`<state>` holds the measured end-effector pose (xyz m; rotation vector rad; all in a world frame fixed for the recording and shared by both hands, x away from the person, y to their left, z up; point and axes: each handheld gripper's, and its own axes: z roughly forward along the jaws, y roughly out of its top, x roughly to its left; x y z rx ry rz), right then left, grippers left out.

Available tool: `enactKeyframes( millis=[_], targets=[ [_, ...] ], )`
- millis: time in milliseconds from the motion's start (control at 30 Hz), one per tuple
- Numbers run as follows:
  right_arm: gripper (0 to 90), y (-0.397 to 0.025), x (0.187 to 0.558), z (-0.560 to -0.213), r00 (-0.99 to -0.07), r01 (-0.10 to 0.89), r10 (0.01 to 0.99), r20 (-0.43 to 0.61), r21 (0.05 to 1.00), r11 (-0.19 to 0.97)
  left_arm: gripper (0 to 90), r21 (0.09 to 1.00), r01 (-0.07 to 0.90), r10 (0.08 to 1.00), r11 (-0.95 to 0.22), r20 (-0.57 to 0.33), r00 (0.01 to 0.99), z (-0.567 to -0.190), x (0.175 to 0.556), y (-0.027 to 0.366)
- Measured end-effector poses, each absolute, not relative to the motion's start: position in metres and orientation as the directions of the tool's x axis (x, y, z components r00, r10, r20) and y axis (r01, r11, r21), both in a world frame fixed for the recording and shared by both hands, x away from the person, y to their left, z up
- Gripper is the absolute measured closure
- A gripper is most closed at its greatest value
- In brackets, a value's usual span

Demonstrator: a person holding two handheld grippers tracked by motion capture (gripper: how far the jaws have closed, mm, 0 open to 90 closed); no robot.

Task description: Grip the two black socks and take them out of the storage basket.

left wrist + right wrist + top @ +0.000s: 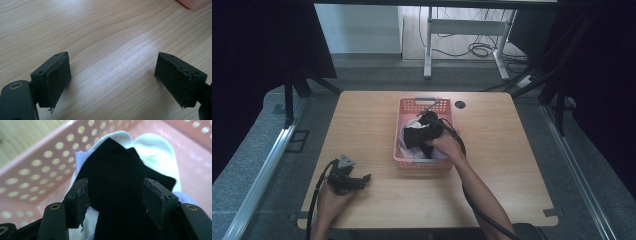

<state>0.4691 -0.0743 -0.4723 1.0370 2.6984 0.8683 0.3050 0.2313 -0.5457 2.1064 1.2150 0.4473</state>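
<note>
The left gripper [362, 178], jaws wide apart and empty, rests over bare light wooden table [377, 200] near its front edge, while the right gripper [115, 202] reaches inside the pink perforated plastic basket [408, 162] (holding white socks [160, 152]), its jaws bracketing a black fabric sock [115, 180] whose long axis runs along them.

A light wooden table [512, 165] with rounded corners stands on grey carpet [242, 165]. A dark cable hole [460, 104] sits near its far edge. Black curtains [262, 40] hang at both sides, with black stand legs [294, 90] at their feet. A metal rail [259, 175] runs along the floor at the left and another at the right. Beyond the far edge, a white desk frame [464, 27] stands on a paler floor, with loose cables [482, 49] beneath it. Behind it is what seems a white wall [357, 27]. Soft light gleams on the tabletop.
</note>
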Motion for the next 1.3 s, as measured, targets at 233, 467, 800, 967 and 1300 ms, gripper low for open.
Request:
enactKeyframes(
  millis=[233,467,800,967,1300],
  targets=[
    [43.2,-0.064,0.477,-0.489,-0.750,0.596,0.659,0.059,0.492,0.635,13.3,0.686,0.635,0.859,-0.355,-0.029,0.511,-0.546,0.305,0.231],
    [68.6,-0.066,0.476,-0.494,-0.757,0.585,0.652,0.028,0.474,0.658,13.3,0.687,0.635,0.859,-0.354,-0.029,0.511,-0.546,0.305,0.231],
    [81.3,-0.077,0.473,-0.475,-0.741,0.591,0.669,0.067,0.538,0.601,13.3,0.687,0.635,0.859,-0.354,-0.029,0.511,-0.546,0.305,0.231],
    [81.3,-0.080,0.469,-0.456,-0.743,0.579,0.663,0.089,0.583,0.570,13.3,0.687,0.635,0.859,-0.354,-0.030,0.512,-0.546,0.305,0.231],
    [81.3,-0.082,0.461,-0.425,-0.761,0.530,0.645,0.071,0.641,0.555,13.3,0.688,0.634,0.859,-0.353,-0.031,0.511,-0.546,0.305,0.231]
  ],
)
